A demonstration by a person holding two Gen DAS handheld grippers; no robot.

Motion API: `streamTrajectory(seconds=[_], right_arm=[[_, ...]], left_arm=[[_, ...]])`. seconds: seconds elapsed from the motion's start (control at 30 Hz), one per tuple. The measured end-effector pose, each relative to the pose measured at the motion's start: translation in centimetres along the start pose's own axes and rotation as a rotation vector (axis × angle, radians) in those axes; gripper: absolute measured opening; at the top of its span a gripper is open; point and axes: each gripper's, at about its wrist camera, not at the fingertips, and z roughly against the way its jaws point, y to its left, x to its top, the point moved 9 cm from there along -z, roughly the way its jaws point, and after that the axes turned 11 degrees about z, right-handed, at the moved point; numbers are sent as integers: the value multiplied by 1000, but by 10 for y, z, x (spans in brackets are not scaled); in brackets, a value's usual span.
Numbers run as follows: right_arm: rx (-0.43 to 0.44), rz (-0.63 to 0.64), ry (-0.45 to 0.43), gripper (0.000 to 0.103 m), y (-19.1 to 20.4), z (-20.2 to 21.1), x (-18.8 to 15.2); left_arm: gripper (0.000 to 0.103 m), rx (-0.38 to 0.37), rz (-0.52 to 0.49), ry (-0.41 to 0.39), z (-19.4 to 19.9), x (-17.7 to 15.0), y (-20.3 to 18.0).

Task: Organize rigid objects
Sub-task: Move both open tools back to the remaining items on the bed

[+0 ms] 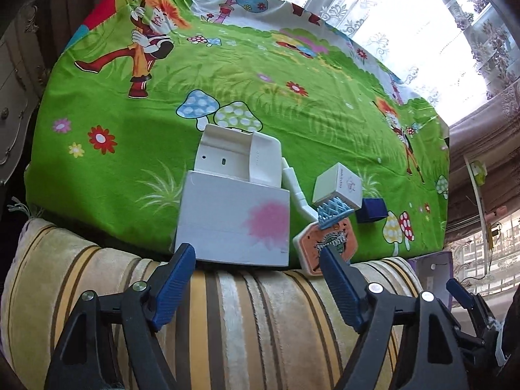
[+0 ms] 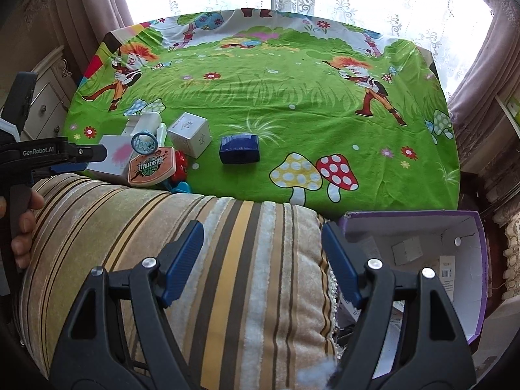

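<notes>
On the green cartoon cloth [image 1: 260,81] a cluster lies at the near edge: a white box with a pink blotch [image 1: 234,224], a white plastic holder [image 1: 237,156] behind it, an orange toy basketball backboard [image 1: 328,243] with a blue hoop [image 1: 334,209], a small white cube box [image 1: 338,187] and a dark blue box [image 1: 370,209]. My left gripper [image 1: 255,255] stands open over a striped cushion, tips just short of the white box and the backboard, holding nothing. My right gripper [image 2: 262,229] is open and empty above the cushion, the dark blue box [image 2: 240,148] ahead of it.
The striped cushion [image 2: 195,260] runs along the table's near edge. An open purple cardboard box [image 2: 474,292] sits low at the right, with small items inside. A red and blue toy [image 2: 181,167] lies by the backboard. A pale dresser [image 2: 48,104] stands left, curtains behind.
</notes>
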Motion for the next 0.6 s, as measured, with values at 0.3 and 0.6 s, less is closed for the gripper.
streamTrajectory(seconds=[0.3, 0.6], right_arm=[[40, 78, 16, 78, 29, -18, 23], [65, 134, 24, 78, 52, -30, 40]], left_arm=[[89, 124, -96, 14, -20, 11, -1], [95, 167, -112, 41, -33, 9, 6]])
